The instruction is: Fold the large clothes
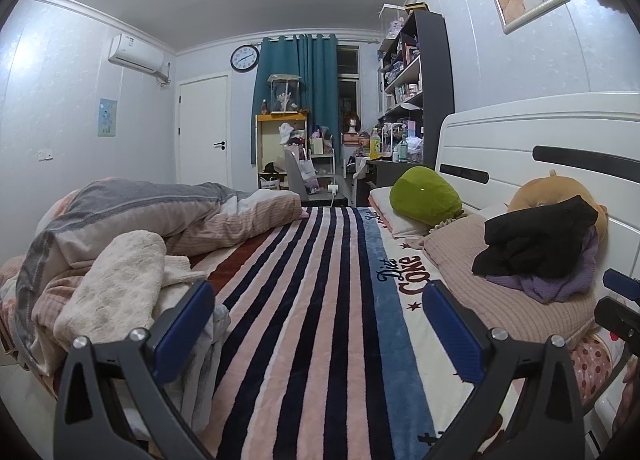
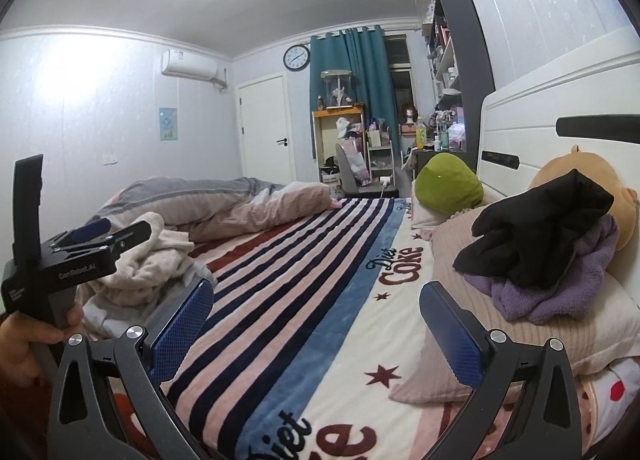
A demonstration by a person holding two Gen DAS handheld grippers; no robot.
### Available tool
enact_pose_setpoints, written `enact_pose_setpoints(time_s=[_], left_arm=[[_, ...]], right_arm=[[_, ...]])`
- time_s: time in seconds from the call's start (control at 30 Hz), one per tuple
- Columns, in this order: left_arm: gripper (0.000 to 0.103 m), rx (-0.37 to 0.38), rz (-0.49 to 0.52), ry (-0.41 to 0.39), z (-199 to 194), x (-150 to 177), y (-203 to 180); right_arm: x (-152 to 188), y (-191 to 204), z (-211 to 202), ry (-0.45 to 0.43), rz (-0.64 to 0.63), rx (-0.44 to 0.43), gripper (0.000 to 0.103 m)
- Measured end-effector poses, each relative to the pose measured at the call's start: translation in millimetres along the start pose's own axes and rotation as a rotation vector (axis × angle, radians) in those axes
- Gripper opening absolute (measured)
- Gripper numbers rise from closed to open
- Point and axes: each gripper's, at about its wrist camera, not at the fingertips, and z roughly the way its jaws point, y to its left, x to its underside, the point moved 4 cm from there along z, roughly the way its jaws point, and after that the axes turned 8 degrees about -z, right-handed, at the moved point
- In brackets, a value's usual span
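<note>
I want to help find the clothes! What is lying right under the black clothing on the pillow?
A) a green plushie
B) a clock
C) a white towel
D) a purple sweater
D: the black clothing lies on top of a crumpled purple sweater on the pillow.

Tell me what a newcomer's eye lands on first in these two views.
The striped Diet Coke blanket fills the middle of the bed. On the pillow by the headboard, at right, a black garment lies heaped on a purple knit, with a green plush behind. Both the left gripper and the right gripper hang open, empty.
</note>
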Motion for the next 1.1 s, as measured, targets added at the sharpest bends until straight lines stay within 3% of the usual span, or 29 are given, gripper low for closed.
enact_pose_setpoints(time_s=[1.1], left_arm=[[0.102, -0.007, -0.017, 0.014, 5.2, 3.5, 7.4]], right_arm=[[3.4, 0.7, 0.7, 0.012, 0.057, -0.007, 0.103]])
